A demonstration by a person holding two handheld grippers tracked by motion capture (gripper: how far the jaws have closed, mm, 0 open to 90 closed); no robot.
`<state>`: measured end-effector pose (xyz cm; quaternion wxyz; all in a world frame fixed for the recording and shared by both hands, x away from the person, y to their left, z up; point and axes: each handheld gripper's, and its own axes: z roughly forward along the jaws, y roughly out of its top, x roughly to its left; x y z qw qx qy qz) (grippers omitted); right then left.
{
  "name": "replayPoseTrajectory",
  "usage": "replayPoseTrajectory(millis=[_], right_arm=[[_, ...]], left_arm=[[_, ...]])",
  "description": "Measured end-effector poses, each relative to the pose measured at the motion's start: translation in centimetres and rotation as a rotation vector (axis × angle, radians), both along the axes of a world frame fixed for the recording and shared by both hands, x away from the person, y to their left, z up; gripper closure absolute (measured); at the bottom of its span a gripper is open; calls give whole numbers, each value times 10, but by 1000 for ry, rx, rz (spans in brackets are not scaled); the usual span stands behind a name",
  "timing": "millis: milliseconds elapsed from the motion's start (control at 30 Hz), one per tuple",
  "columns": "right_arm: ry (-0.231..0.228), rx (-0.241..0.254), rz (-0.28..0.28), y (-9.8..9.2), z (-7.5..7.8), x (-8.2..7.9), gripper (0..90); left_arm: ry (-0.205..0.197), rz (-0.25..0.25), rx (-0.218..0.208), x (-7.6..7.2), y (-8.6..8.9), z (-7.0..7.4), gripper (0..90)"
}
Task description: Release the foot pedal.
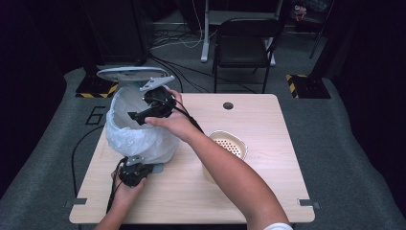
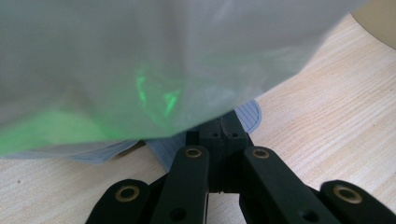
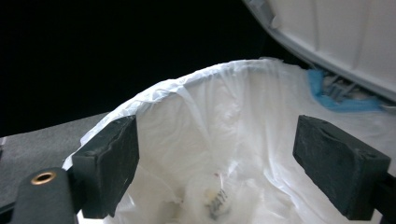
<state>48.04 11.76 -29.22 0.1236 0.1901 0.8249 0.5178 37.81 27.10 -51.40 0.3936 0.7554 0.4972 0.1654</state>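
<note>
Nearest, the left tool, jaws pressed together, pinches the bin's ribbed grey base lip on the woodgrain tabletop. The right tool hangs spread above the upright, round bin's crinkled white liner, nothing between its jaws.

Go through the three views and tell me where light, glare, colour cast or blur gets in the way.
High view: table evenly lit, surroundings dark. Left gripper view: bin liner soft and close, with a green tint; the shut left tool is sharp. Right gripper view: black background, bright white liner, small item at the bottom blurred.
</note>
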Motion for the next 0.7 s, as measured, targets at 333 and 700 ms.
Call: replayPoseTrajectory(millis=[333,700], right_arm=[[-31,8,11,-46,10,-18,156],[-36,10,-27,-107,11,-40,173]], left_arm=[[33,-9,11,0,3,1,900],[17,-5,-67,-4,3,10,815]])
